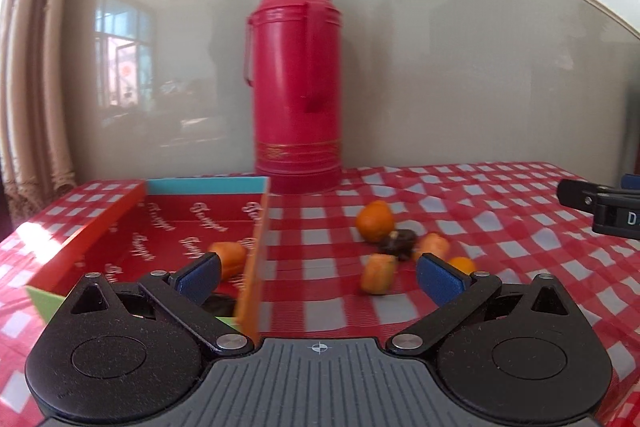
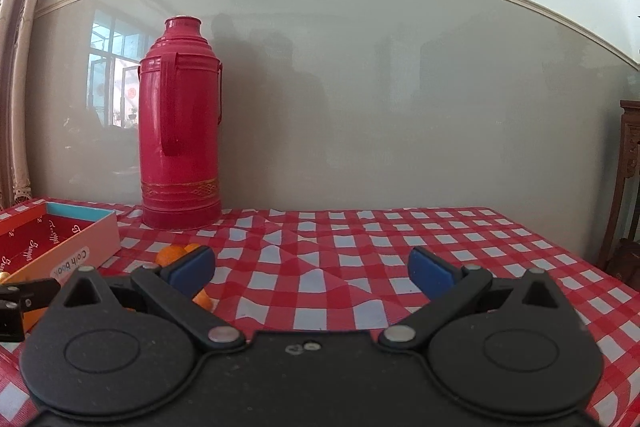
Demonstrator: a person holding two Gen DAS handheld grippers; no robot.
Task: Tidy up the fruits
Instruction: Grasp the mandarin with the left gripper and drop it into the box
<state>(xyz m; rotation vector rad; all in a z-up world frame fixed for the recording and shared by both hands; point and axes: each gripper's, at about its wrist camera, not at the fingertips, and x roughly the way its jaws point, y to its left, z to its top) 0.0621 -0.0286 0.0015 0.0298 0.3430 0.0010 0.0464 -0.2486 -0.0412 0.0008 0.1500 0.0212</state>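
My left tongs [image 1: 318,277] are spread wide with nothing between the blue pads, and the fruits lie just beyond them in the middle right of that frame. The nearest orange piece [image 1: 377,273] sits between the two pads and a little past them, on the checked cloth. Around it I count a rounder orange fruit [image 1: 374,226] farther back, another orange piece [image 1: 433,246] to the right, a small orange one [image 1: 462,264] peeking out behind my right-hand pad, and one dark fruit [image 1: 398,245] in the midst of them, touching or nearly touching its neighbours. That makes four orange and one dark on the cloth. One more orange piece [image 1: 229,257] lies inside the red box [image 1: 100,227] in the lower left of the frame, near its orange right wall; something dark lies in the near corner, half hidden by my tongs. The box's right wall stands between that piece and the loose heap. One red flask [image 1: 297,83] stands upright at the back against the wall, well apart from the fruit. My right tongs [image 2: 312,273] are released too, gaping over bare checked surface [image 2: 400,251], with open cloth running to the far edge and the right edge. In that view a few oranges [image 2: 170,254] show at lower left, partly hidden behind the left pad, just beside the box.
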